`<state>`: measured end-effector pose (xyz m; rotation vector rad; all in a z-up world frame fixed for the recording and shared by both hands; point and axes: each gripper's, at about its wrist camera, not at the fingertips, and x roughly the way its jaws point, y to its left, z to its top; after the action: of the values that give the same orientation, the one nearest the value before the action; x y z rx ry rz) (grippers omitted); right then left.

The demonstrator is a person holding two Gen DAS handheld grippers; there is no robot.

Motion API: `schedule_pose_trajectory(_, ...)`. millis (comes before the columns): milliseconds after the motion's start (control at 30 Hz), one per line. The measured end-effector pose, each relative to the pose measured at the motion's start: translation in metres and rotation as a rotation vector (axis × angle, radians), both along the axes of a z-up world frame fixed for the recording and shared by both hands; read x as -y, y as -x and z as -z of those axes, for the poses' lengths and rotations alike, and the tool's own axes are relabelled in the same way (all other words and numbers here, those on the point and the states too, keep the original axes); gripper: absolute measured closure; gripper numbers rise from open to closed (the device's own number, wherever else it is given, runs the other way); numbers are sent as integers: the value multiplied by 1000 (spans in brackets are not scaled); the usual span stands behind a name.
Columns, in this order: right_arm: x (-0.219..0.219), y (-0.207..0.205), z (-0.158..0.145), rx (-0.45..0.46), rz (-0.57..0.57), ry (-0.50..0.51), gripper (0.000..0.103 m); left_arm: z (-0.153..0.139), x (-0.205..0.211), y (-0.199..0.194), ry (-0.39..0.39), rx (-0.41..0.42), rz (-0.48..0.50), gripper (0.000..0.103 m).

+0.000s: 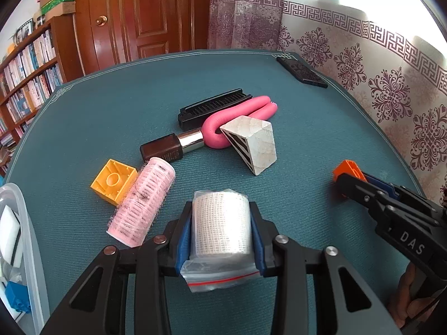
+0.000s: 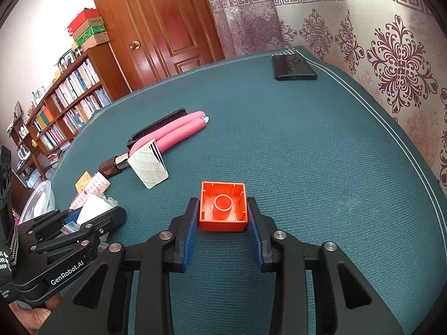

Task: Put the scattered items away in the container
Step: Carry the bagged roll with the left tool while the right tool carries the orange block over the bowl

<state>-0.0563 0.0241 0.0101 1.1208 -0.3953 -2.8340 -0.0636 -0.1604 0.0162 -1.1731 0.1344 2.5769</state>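
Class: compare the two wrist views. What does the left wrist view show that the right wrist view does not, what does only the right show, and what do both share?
Only the left wrist view shows the blue block and white item inside the clear container, and the gauze roll seen whole between the left tool pads.

Only the right wrist view shows the orange block's hollow underside between the right tool pads.

Both show the teal table, comb, pink foam rod, wedge, lipstick, curler, yellow block and phone.
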Motion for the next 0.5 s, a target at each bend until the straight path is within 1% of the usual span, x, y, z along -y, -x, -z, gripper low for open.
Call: schedule_pose_trajectory(500, -1, -5, -4, -26, 11, 0, 67, -25, 25, -26, -29, -62, -60, 62)
